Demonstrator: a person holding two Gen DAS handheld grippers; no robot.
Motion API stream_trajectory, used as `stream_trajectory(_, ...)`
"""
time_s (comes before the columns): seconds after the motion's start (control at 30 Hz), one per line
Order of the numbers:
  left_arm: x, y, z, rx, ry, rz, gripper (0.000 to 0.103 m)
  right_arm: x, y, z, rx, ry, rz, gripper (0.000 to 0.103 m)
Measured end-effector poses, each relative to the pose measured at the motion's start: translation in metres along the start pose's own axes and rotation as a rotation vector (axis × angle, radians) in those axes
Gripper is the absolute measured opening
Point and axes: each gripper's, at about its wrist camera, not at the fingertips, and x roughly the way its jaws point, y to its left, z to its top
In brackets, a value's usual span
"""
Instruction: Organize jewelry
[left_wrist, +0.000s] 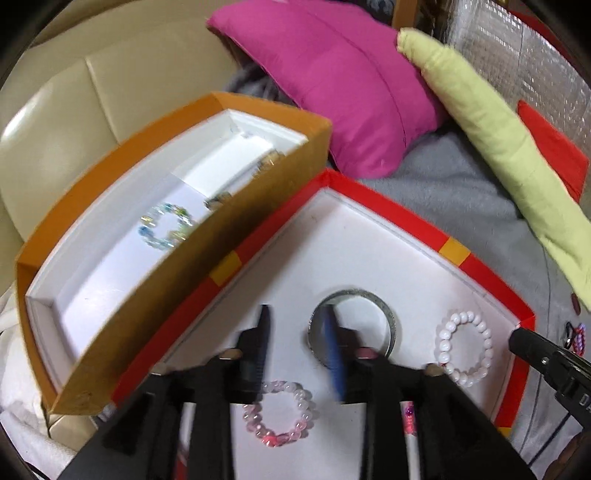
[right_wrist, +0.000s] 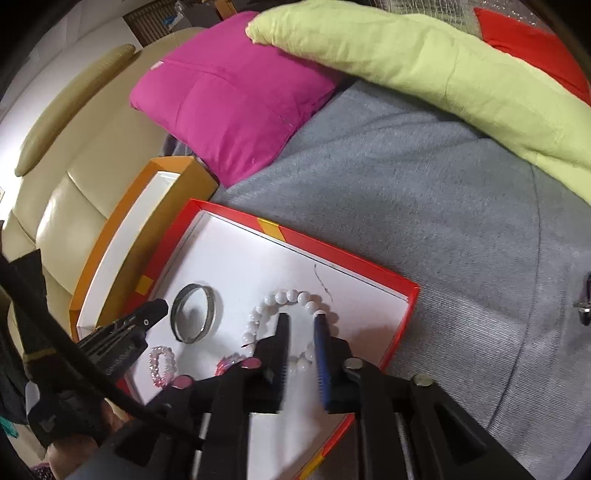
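Note:
A red-rimmed tray (left_wrist: 402, 221) with a white floor holds a silver bangle (left_wrist: 384, 306), a white bead bracelet (left_wrist: 463, 347) and a pink bead bracelet (left_wrist: 280, 413). An orange box (left_wrist: 236, 218) to its left holds a clear blue-green bead bracelet (left_wrist: 166, 225). My left gripper (left_wrist: 297, 314) is open and empty above the tray, its right finger over the bangle's left edge. In the right wrist view my right gripper (right_wrist: 301, 319) is open over the white bead bracelet (right_wrist: 291, 295), empty. The bangle (right_wrist: 194, 314) and pink bracelet (right_wrist: 160, 365) lie to its left.
The boxes rest on a grey blanket (right_wrist: 424, 192) on a cream leather sofa (left_wrist: 74, 92). A magenta cushion (left_wrist: 332, 85) and a lime-green pillow (left_wrist: 498, 147) lie behind. More small jewelry (left_wrist: 576, 336) lies on the blanket at the right.

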Motion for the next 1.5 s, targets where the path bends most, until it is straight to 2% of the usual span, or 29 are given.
stream_trajectory(0.03,-0.005,0.0,0.0,-0.004,-0.014,0.005,0.043,-0.009,-0.001,-0.001,-0.003,-0.018,-0.003,0.036)
stream_trajectory(0.07,-0.011,0.001,0.0,-0.006,-0.026,0.008,0.047,-0.018,-0.002,-0.002,-0.008,-0.035,-0.009,0.05)
stream_trajectory(0.13,-0.028,0.0,-0.004,-0.008,-0.051,0.005,0.052,-0.042,-0.005,-0.008,-0.025,-0.084,-0.034,0.066)
stream_trajectory(0.23,-0.053,-0.003,-0.013,-0.015,-0.09,-0.006,0.057,-0.078,-0.018,-0.029,-0.06,-0.161,-0.153,0.073)
stream_trajectory(0.27,-0.062,-0.005,-0.018,-0.017,-0.1,-0.017,0.058,-0.087,-0.025,-0.037,-0.065,-0.175,-0.19,0.079)
stream_trajectory(0.33,-0.077,-0.014,-0.028,-0.01,-0.118,-0.039,0.061,-0.102,-0.042,-0.057,-0.072,-0.187,-0.261,0.083)
stream_trajectory(0.4,-0.09,-0.03,-0.041,0.014,-0.129,-0.056,0.063,-0.113,-0.065,-0.079,-0.057,-0.175,-0.323,0.083)
stream_trajectory(0.57,-0.107,-0.076,-0.07,0.106,-0.115,-0.123,0.063,-0.14,-0.132,-0.139,0.047,-0.131,-0.379,0.083)
stream_trajectory(0.7,-0.113,-0.122,-0.1,0.204,-0.088,-0.17,0.063,-0.166,-0.173,-0.177,0.124,-0.153,-0.422,0.083)
stream_trajectory(0.87,-0.113,-0.167,-0.135,0.312,-0.051,-0.197,0.063,-0.2,-0.211,-0.217,0.195,-0.227,-0.479,0.083)
stream_trajectory(1.13,-0.107,-0.21,-0.173,0.425,-0.008,-0.199,0.063,-0.209,-0.244,-0.239,0.28,-0.26,-0.487,0.083)
stream_trajectory(1.5,-0.097,-0.217,-0.184,0.454,0.011,-0.185,0.063,-0.2,-0.247,-0.242,0.279,-0.253,-0.468,0.083)
